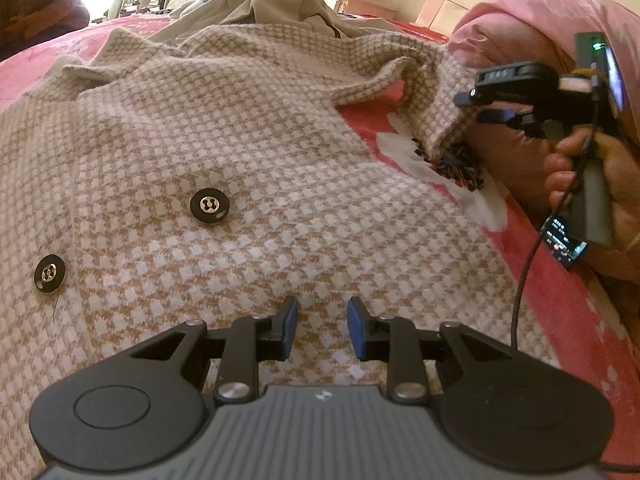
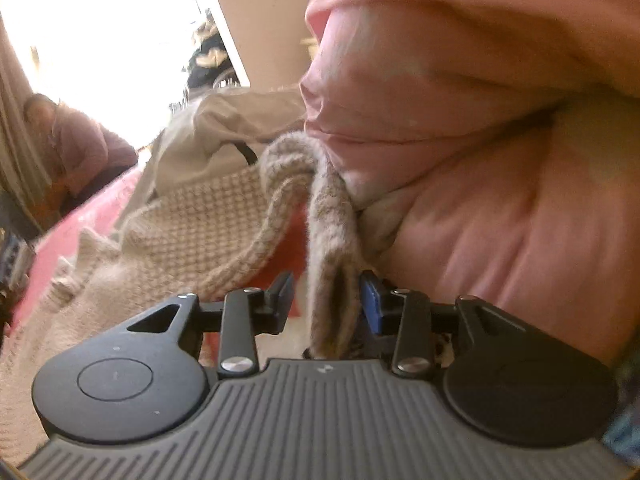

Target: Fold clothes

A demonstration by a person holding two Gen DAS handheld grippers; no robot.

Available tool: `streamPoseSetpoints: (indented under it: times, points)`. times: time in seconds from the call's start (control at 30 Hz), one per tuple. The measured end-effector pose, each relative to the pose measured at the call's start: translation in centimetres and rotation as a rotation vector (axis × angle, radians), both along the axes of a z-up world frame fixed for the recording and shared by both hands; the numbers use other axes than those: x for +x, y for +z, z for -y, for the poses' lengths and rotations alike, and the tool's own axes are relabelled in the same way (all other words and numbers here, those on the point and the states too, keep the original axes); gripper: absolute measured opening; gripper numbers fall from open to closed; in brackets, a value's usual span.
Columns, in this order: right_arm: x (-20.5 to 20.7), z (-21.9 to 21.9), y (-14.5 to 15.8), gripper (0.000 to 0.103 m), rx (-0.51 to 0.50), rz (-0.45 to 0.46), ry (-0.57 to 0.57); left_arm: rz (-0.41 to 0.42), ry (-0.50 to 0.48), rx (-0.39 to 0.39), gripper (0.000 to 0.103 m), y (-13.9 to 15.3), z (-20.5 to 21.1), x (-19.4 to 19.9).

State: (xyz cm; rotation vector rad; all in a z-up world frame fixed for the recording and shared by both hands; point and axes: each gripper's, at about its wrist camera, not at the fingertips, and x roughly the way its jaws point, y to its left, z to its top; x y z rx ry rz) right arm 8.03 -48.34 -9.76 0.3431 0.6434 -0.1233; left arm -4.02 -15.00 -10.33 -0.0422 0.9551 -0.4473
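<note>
A beige-and-white houndstooth jacket [image 1: 240, 120] with black buttons [image 1: 210, 206] lies spread front-up on a red bedspread [image 1: 368, 120]. My left gripper [image 1: 322, 306] hovers low over the jacket's front, its blue pads apart and only flat cloth beneath them. The jacket's sleeve [image 2: 332, 216] rises in a fold at the right and runs down between the fingers of my right gripper [image 2: 326, 284]. It leans against the right blue pad, with a gap at the left one. In the left wrist view the right gripper [image 1: 474, 106] sits at that sleeve's end, held by a hand [image 1: 580, 184].
A bulky pink quilt or pillow [image 2: 480, 160] crowds the sleeve from the right. A khaki garment [image 1: 272, 0] is heaped behind the jacket. The bedspread's white flower print [image 1: 404, 152] shows beside the sleeve. A person [image 2: 80, 144] sits at the far left near a bright doorway.
</note>
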Motion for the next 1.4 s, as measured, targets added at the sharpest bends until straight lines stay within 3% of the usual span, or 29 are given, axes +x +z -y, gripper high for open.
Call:
streamPoseSetpoints:
  times: [0.07, 0.1, 0.2, 0.33, 0.53, 0.63, 0.83, 1.03, 1.17, 1.3, 1.4]
  points:
    - [0.9, 0.4, -0.3, 0.027, -0.019, -0.017, -0.003, 0.005, -0.002, -0.004, 0.027, 0.1, 0.0, 0.2]
    - [1.0, 0.7, -0.3, 0.010, -0.019, -0.017, -0.005, 0.010, -0.007, -0.005, 0.028, 0.2, -0.1, 0.3]
    - [0.3, 0.8, 1.1, 0.008, -0.042, 0.021, 0.004, 0.030, -0.019, -0.007, 0.028, 0.4, -0.2, 0.9]
    - [-0.8, -0.7, 4.8, 0.007, -0.169, 0.096, 0.081, 0.040, -0.017, -0.026, 0.028, 0.7, -0.6, 2.5]
    - [0.8, -3.4, 12.8, 0.007, -0.363, 0.223, 0.227, 0.077, 0.010, -0.062, 0.027, 1.6, -0.9, 6.5]
    - [1.6, -5.0, 17.0, 0.007, -0.391, 0.285, 0.312, 0.098, 0.033, -0.093, 0.028, 2.1, -0.7, 9.6]
    - [0.3, -8.6, 22.5, 0.007, -0.310, 0.377, 0.539, 0.086, 0.088, -0.187, 0.028, 2.2, 0.6, 17.5]
    - [-0.5, -10.4, 24.6, 0.007, -0.199, 0.405, 0.675, -0.001, 0.093, -0.298, 0.027, 0.2, 3.3, 23.0]
    - [0.6, -10.4, 24.6, 0.007, -0.024, 0.401, 0.724, -0.066, 0.104, -0.306, 0.027, -2.5, 5.0, 24.8]
    - [1.5, -9.9, 24.0, 0.007, 0.117, 0.388, 0.767, -0.090, 0.124, -0.459, 0.028, -2.7, 1.8, 24.3]
    - [1.1, -9.8, 23.5, 0.007, 0.173, 0.391, 0.809, -0.076, 0.164, -0.546, 0.030, -1.6, -3.2, 23.1]
